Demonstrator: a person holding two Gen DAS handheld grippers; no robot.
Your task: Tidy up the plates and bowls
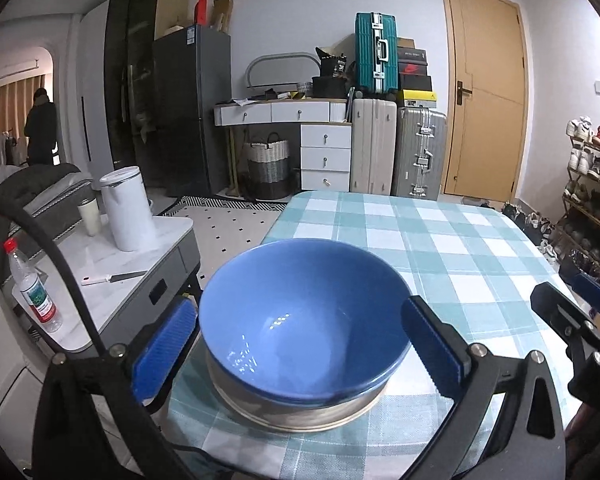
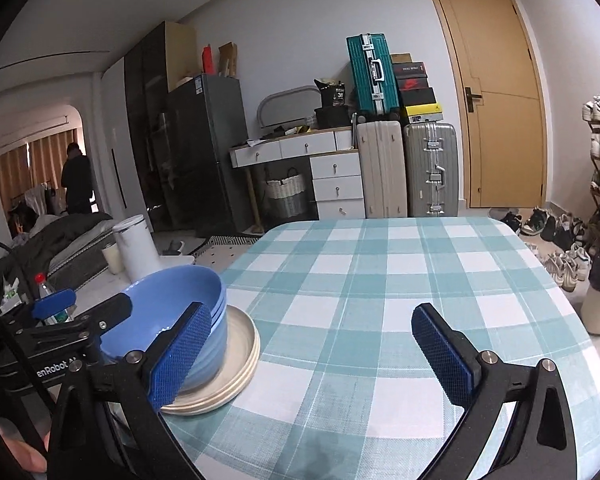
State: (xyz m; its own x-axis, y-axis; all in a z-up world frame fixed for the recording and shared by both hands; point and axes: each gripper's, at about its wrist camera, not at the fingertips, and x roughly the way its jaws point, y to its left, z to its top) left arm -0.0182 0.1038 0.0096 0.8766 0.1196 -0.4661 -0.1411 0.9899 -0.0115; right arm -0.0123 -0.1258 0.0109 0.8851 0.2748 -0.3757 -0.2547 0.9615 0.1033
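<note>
A stack of blue bowls sits on a stack of cream plates at the near left corner of the checked table. My left gripper is open, its blue pads on either side of the top bowl, not touching it. In the right wrist view the bowls and plates are at the left. My right gripper is open and empty over the tablecloth, to the right of the stack. The left gripper's fingers show at the far left.
A grey side cabinet left of the table holds a white kettle, a cup, a water bottle and a knife. Suitcases, drawers and a door stand behind. A shoe rack is at the right.
</note>
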